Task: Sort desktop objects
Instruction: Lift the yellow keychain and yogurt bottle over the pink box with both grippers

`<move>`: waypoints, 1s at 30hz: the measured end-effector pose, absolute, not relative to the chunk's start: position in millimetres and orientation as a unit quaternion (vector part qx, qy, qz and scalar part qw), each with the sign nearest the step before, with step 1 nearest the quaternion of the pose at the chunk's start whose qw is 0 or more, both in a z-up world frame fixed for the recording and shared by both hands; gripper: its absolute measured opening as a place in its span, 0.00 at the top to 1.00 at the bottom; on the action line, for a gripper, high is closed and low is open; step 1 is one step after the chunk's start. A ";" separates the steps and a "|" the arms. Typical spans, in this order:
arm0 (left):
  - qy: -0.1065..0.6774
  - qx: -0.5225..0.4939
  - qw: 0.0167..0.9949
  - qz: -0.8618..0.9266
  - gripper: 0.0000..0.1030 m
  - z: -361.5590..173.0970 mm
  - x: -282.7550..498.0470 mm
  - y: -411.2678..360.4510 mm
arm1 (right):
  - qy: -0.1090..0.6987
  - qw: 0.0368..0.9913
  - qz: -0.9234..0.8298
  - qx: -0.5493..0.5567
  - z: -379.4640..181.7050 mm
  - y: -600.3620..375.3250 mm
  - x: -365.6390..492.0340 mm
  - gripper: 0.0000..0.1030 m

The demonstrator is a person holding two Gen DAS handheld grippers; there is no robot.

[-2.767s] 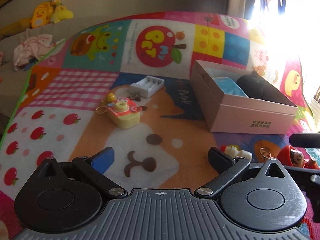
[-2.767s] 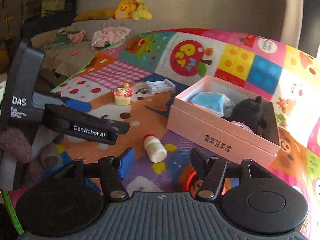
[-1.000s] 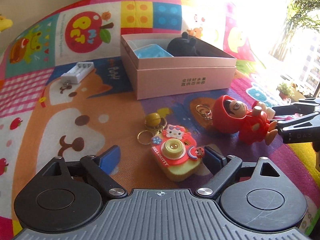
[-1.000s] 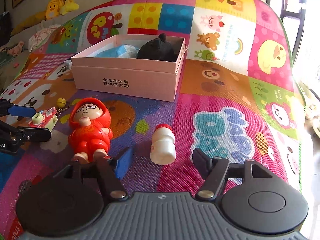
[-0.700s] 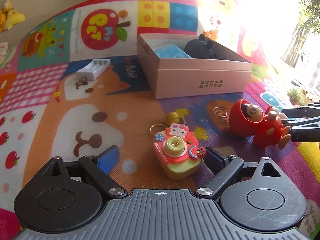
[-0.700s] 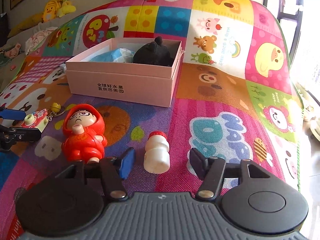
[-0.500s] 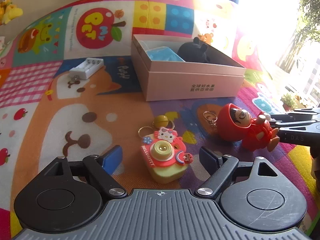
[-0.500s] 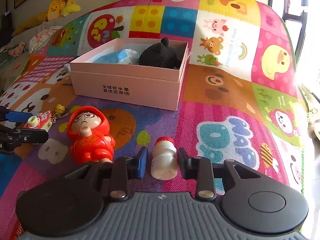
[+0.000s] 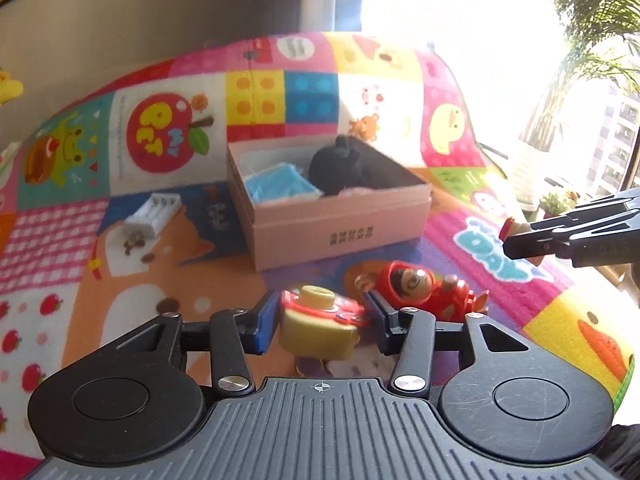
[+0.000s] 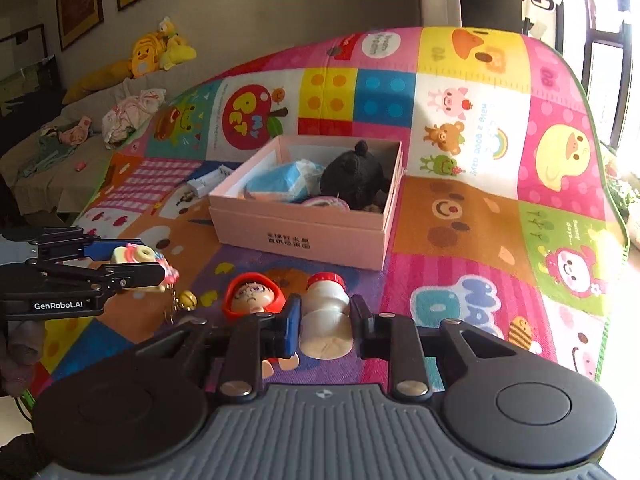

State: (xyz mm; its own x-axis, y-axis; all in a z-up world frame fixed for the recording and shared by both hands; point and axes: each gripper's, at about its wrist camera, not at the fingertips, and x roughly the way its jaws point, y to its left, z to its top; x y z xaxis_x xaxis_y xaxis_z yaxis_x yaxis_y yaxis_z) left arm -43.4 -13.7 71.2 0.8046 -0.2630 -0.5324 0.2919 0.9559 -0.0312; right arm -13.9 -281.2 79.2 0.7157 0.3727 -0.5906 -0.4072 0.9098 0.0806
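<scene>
My left gripper (image 9: pixel 320 320) is shut on a yellow and pink toy camera keychain (image 9: pixel 318 326) and holds it above the mat; it also shows in the right wrist view (image 10: pixel 138 258). My right gripper (image 10: pixel 324 320) is shut on a small white bottle with a red cap (image 10: pixel 325 316), lifted off the mat. A red hooded doll (image 9: pixel 424 286) lies on the mat between the grippers. The open pink box (image 9: pixel 340 228) stands beyond, holding a blue packet (image 9: pixel 276 186) and a black plush (image 9: pixel 348 168).
A white battery holder (image 9: pixel 154 214) lies on the colourful play mat (image 9: pixel 180 272) left of the box. A sofa with clothes and yellow plush toys (image 10: pixel 156 50) is at the far left. The mat's right edge drops off near the window.
Both grippers have closed on their objects and lifted them: the left took the toy camera, the right took the white bottle. The doll stays on the mat.
</scene>
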 end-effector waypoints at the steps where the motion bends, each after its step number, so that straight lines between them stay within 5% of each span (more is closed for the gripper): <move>1: 0.254 0.032 0.955 -0.148 0.59 84.5 -42.4 -15.6 | 0.291 0.932 0.216 -0.024 95.4 -282.6 -16.2 0.75; 8: 0.172 0.039 0.975 -0.132 0.62 132.6 -8.5 -22.2 | 0.183 0.955 0.232 -0.023 157.5 -282.2 -29.9 0.76; 18: 0.278 0.010 0.951 -0.133 0.36 76.6 -26.4 9.0 | 0.303 0.929 0.210 -0.038 79.4 -275.9 -15.0 0.75; 30: 0.359 0.027 0.923 -0.137 0.37 13.9 -13.7 -6.9 | 0.354 0.913 0.198 -0.039 40.1 -274.4 -13.8 0.75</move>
